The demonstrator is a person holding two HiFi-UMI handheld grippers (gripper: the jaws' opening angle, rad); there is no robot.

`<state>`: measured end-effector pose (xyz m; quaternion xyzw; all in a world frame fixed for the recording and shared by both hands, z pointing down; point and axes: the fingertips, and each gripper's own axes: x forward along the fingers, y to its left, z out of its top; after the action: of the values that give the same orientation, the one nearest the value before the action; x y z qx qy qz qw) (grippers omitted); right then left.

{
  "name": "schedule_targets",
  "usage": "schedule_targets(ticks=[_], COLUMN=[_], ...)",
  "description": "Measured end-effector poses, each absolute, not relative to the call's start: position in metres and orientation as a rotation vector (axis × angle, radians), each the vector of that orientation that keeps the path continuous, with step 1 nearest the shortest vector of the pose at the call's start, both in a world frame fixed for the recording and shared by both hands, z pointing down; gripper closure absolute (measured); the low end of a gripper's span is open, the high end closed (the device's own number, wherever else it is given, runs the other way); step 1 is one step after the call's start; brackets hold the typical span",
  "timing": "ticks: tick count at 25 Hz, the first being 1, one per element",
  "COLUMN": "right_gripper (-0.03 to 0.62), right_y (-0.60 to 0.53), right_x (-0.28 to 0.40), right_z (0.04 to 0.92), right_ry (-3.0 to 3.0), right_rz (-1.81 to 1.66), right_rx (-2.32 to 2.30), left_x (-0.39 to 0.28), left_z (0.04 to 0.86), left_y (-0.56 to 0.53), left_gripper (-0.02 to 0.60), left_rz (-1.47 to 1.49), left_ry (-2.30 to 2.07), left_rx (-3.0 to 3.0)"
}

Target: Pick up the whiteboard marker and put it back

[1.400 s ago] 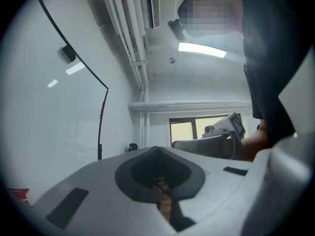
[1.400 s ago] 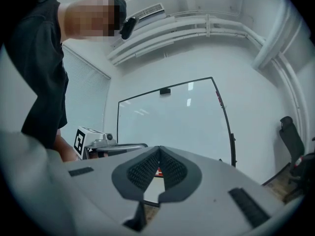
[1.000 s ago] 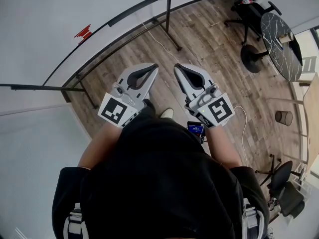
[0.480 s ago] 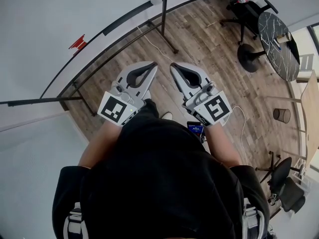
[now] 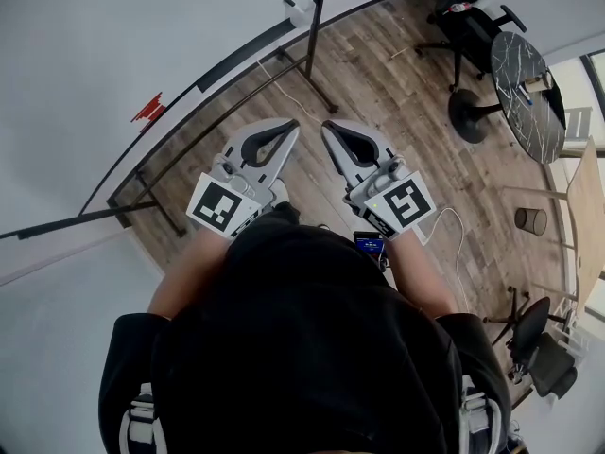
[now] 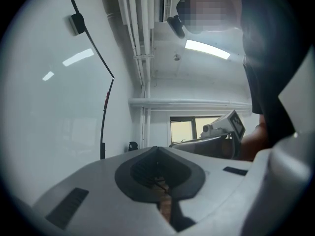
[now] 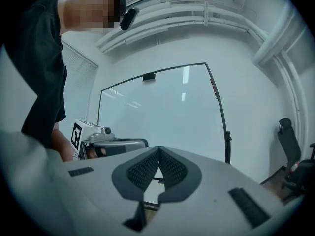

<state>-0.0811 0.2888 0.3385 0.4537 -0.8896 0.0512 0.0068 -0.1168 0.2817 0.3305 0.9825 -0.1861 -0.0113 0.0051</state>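
Left gripper (image 5: 289, 130) and right gripper (image 5: 328, 129) are closed, empty. I can't spot the marker; likely light, stiff, slick, so pinch mid-barrel.

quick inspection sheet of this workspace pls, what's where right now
surface: wood floor; no worktop near the grippers
job's things: whiteboard ahead; small red item at its lower rail, too small to say if it is the marker
clutter: small bin on the floor
grippers: left gripper and right gripper side by side in front of the person, both shut, nothing between the jaws
cables: white cable on the floor at right; another white cable by the whiteboard stand
surroundings: round dark table, office chair
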Motion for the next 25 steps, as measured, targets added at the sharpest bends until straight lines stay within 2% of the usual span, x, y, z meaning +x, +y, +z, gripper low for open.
schedule_targets(ticks=[14,25], right_gripper=[0.600,0.600], right_y=[0.200,0.167], right_x=[-0.115,-0.105], right_z=[0.347,0.351], right_ry=[-2.725,-2.691], right_rz=[0.192,0.215], right_rx=[1.463,1.512], left_x=[-0.144,-0.136], left_z=[0.341,0.347], left_y=[0.193,0.159], left_gripper=[0.578,0.578], left_rz=[-0.054,-0.032], left_ry=[-0.494,-0.440], left_rx=[3.066,3.054])
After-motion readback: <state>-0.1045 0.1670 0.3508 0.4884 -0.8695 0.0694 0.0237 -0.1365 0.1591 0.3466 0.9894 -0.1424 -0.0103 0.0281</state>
